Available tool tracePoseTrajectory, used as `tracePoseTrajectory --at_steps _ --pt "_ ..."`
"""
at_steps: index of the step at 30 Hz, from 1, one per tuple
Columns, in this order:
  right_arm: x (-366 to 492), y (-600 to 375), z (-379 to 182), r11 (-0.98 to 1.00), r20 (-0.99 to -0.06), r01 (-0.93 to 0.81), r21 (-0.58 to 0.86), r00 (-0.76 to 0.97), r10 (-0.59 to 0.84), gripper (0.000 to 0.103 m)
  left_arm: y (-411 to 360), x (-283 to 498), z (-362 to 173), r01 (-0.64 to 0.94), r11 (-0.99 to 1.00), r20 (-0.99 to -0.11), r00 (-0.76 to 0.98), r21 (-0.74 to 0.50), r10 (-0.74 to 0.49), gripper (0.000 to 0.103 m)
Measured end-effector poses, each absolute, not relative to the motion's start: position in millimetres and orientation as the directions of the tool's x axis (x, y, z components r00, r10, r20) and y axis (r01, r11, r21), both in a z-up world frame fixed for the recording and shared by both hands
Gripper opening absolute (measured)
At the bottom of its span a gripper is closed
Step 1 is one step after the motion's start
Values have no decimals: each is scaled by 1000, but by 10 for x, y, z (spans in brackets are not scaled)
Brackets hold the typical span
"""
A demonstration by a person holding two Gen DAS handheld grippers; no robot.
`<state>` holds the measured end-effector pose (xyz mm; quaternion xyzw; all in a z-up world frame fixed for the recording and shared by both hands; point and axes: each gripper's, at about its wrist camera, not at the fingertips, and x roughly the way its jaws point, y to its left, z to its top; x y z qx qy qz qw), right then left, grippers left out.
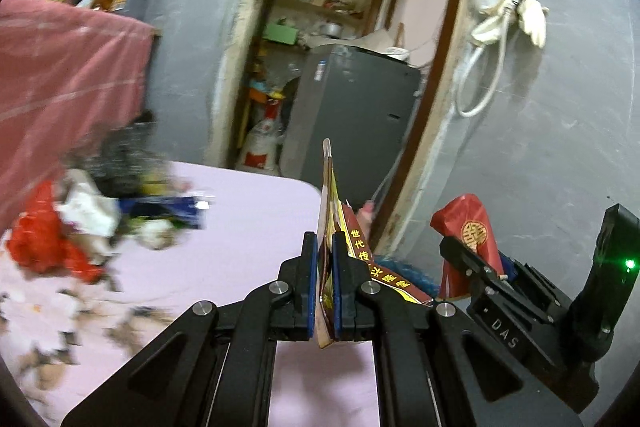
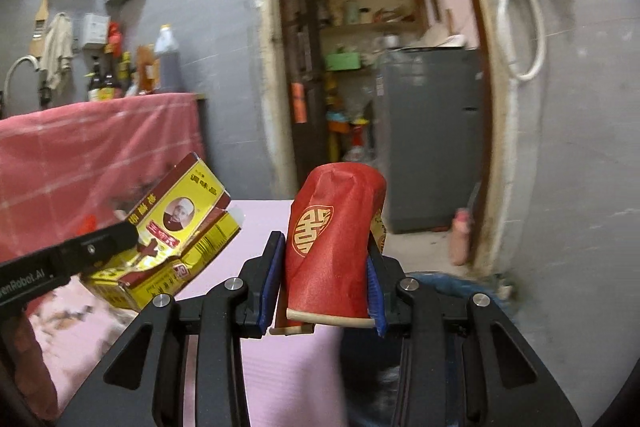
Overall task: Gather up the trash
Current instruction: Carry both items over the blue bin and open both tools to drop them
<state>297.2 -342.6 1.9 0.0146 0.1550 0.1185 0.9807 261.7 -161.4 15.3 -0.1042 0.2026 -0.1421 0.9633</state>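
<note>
My left gripper [image 1: 325, 247] is shut on a flattened yellow and dark-red seasoning box [image 1: 352, 239], held edge-on above the pink table [image 1: 248, 211]. The same box [image 2: 180, 227] shows at left in the right wrist view, held by the left gripper [image 2: 120, 243]. My right gripper [image 2: 326, 255] is shut on a crushed red paper cup [image 2: 332, 239] with a gold emblem; it also shows in the left wrist view [image 1: 468, 239], to the right of the box. A blurred pile of trash [image 1: 80, 223], red, white and blue wrappers, lies on the table at left.
A pink-red cloth [image 1: 60, 79] hangs at left with bottles [image 2: 132, 67] behind it. An open doorway ahead shows a grey fridge [image 1: 356, 107] and shelves. A white hose [image 2: 520, 27] hangs on the grey wall. Something blue [image 2: 460, 283] lies beyond the table's right edge.
</note>
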Motion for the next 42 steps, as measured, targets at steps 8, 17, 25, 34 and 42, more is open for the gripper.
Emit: tracePoseTrajectory --at_steps 8,17,25,34,42 --pt "3092 -4020 -175 988 -323 -139 71 934 155 35 -2358 3018 -52 268 928 -434 826 -259 -359 4" --pt "3344 -4408 -665 982 -458 -88 165 875 155 36 -2744 3545 -443 244 943 -559 761 -226 -331 5" --pt "3441 -4587 -912 975 -523 -53 214 837 160 40 -2815 3725 -659 256 949 -616 722 -185 -315 5" --pt "3484 -4622 -919 975 -533 -41 217 832 154 45 -2770 3711 -708 264 941 -607 719 -212 -338 7" --pt "3462 -4606 -796 977 -504 -55 207 850 155 54 -2605 3566 -500 240 942 -540 774 -235 -331 26"
